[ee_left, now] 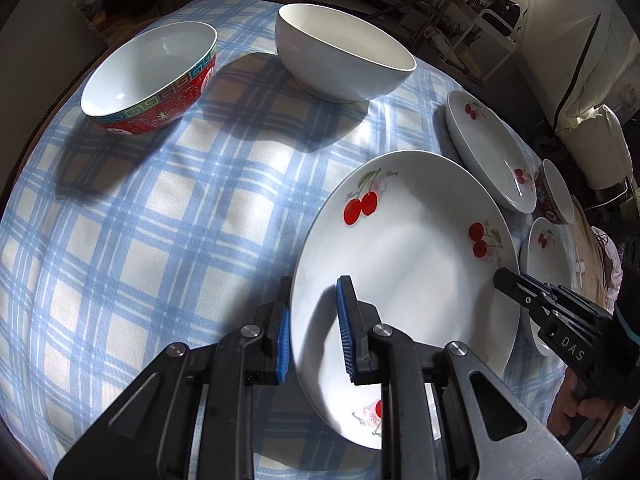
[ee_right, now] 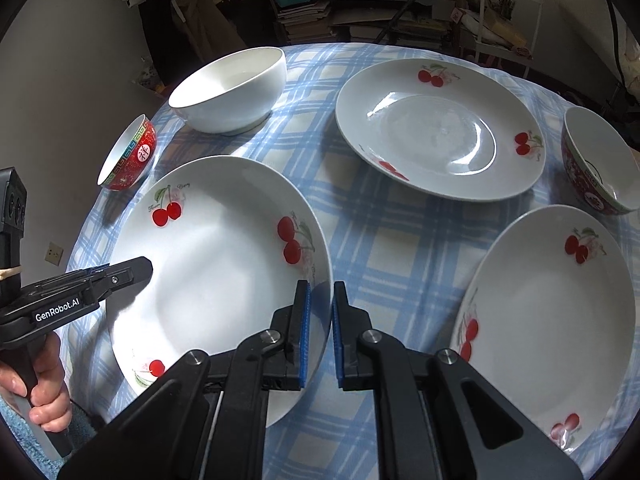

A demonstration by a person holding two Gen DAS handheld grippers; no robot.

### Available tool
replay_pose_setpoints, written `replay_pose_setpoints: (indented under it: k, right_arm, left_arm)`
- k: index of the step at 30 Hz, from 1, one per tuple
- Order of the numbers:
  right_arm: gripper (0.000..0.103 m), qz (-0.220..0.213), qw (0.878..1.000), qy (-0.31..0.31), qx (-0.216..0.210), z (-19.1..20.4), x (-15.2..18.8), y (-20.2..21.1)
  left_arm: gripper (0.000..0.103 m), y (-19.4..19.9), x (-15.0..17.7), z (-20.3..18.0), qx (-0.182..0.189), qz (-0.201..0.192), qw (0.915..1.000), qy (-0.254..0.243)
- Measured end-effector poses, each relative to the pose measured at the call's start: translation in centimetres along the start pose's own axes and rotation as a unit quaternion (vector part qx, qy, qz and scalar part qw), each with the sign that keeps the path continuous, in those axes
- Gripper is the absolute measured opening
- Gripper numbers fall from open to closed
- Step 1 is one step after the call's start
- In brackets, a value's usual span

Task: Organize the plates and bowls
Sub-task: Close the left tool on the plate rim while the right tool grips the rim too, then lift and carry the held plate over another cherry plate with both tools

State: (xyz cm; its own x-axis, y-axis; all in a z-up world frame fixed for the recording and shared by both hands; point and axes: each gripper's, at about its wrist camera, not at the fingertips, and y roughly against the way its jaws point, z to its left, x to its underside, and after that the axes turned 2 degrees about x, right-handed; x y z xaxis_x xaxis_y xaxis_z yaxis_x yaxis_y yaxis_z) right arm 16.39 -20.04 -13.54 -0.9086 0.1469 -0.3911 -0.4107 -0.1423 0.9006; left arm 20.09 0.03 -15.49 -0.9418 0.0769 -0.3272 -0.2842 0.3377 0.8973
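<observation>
- The left gripper (ee_left: 311, 330) straddles the near-left rim of a cherry plate (ee_left: 404, 264); one blue pad sits outside the rim, the other over the plate's inner slope; the jaws are narrowed about the rim, and I read this as a pinch on the plate.
- The right gripper (ee_right: 320, 334) has its jaws drawn close together at the right rim of the same plate; from the left wrist view its black tip lies on that rim; it appears clamped on the edge, though the contact itself is partly hidden.
- The plate is tilted in the left wrist view, its far edge higher than the near one; it sits at the near-left part of a table under a blue checked cloth (ee_right: 384, 240).
- A second cherry plate (ee_right: 440, 132) lies flat farther back on the right; a third cherry plate (ee_right: 552, 320) lies at the near right, well apart from the held one.
- A white bowl (ee_right: 232, 92) stands upright at the far left; a red patterned bowl (ee_right: 128, 156) stands just beside it at the cloth's left edge.
- Another red bowl (ee_right: 596, 164) stands at the far right edge, between the second and third plates.
- A person's hand (ee_right: 40, 384) wraps the left gripper's handle.
</observation>
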Motion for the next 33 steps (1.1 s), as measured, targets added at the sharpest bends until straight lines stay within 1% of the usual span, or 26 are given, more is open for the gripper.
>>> replay_pose_setpoints:
  k: [6,14,17,25,28,33]
  right_arm:
    - [0.012,0.001,1.000,-0.001,0.009,-0.1,1.3,1.1]
    - [0.012,0.004,1.000,-0.019,0.014,-0.7,3.2,2.0]
    - [0.012,0.011,0.999,-0.026,0.020,-1.0,3.6,1.7]
    - [0.013,0.033,0.998,-0.040,0.037,-1.9,4.4,0.7]
    - [0.013,0.039,0.997,-0.049,0.036,-2.3,4.7,0.4]
    - [0.013,0.030,0.998,-0.044,0.043,-2.2,4.4,0.4]
  left_arm:
    - [0.021,0.8,1.7,-0.5,0.002,0.004,0.9999,-0.010]
    - [0.021,1.3,2.9,-1.2,0.004,0.013,0.9996,-0.025]
    - [0.021,1.0,3.2,-1.6,0.004,0.020,0.9993,-0.032]
    - [0.021,-1.0,4.0,-2.3,0.000,0.054,0.9975,-0.045]
    - [0.022,-1.3,4.1,-2.5,-0.007,0.053,0.9971,-0.053]
    - [0.022,-1.6,3.8,-2.3,-0.002,0.054,0.9975,-0.045]
